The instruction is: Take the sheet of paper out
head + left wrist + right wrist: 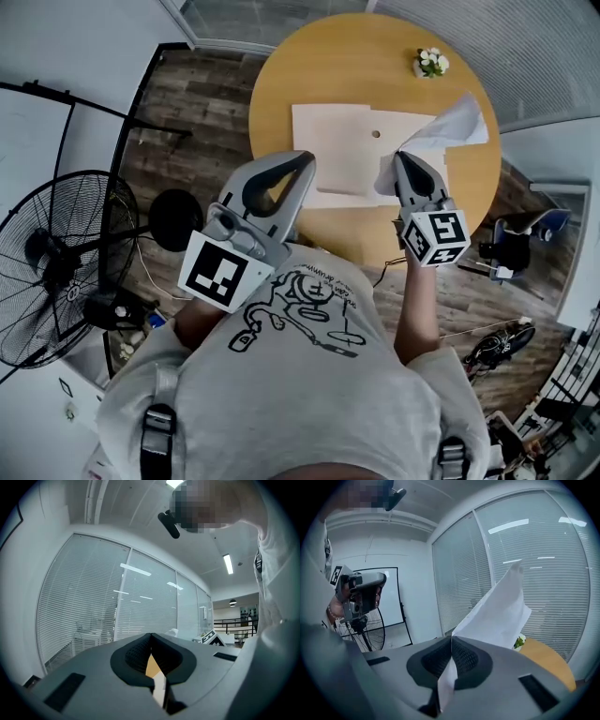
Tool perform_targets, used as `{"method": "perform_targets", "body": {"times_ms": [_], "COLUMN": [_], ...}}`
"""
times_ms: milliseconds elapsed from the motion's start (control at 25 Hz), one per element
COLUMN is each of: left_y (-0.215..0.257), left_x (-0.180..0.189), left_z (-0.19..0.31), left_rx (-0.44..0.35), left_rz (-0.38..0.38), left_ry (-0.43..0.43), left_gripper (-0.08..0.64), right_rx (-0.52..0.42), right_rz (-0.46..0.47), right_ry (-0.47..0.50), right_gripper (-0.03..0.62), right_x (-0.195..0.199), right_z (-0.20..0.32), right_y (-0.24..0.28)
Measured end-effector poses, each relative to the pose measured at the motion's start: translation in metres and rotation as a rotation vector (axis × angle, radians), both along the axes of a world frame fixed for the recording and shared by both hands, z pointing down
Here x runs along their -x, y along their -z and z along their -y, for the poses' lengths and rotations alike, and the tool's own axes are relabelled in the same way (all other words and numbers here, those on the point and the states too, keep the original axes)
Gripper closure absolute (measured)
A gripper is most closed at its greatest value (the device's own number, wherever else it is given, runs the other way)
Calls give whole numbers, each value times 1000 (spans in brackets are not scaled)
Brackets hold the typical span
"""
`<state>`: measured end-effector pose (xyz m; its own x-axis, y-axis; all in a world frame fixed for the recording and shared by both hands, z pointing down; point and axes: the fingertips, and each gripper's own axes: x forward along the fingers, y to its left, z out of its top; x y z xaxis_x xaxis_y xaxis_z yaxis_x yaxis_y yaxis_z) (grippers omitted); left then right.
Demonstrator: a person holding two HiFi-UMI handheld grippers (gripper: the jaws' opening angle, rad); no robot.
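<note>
Paper sheet [497, 616] was pinched between the closed right tongs [451, 638]. Its crumpled free end stood up past their tips, over a flat pale envelope [337, 141] on the round tabletop [281, 94]. Left tongs [151, 635] were closed tip to tip on nothing, over the envelope's near left corner. A small flower pot [431, 62] stood at the far rim.

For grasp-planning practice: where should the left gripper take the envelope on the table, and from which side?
Grip the envelope at its near edge, left half, coming in low from the person's side. It lies flat on the table, so probably only an edge gives a pinch. That edge is closest to the shut left gripper and clear of the right gripper holding the sheet.
</note>
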<state>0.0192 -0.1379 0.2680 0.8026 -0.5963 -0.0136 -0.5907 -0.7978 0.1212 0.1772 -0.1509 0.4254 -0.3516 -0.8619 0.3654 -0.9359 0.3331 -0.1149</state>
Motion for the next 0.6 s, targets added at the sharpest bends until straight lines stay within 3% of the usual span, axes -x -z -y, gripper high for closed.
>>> {"method": "perform_targets", "body": {"times_ms": [600], "left_y": [2], "left_x": [-2], "left_z": [0], "left_rx": [-6], "left_rz": [-1], "left_ry": [-10], "left_gripper": [540], "right_rx": [-110], "right_rz": [-35], "right_ry": [-8], "right_gripper": [583], "right_x": [5], "right_z": [-12], "right_y": [58]}}
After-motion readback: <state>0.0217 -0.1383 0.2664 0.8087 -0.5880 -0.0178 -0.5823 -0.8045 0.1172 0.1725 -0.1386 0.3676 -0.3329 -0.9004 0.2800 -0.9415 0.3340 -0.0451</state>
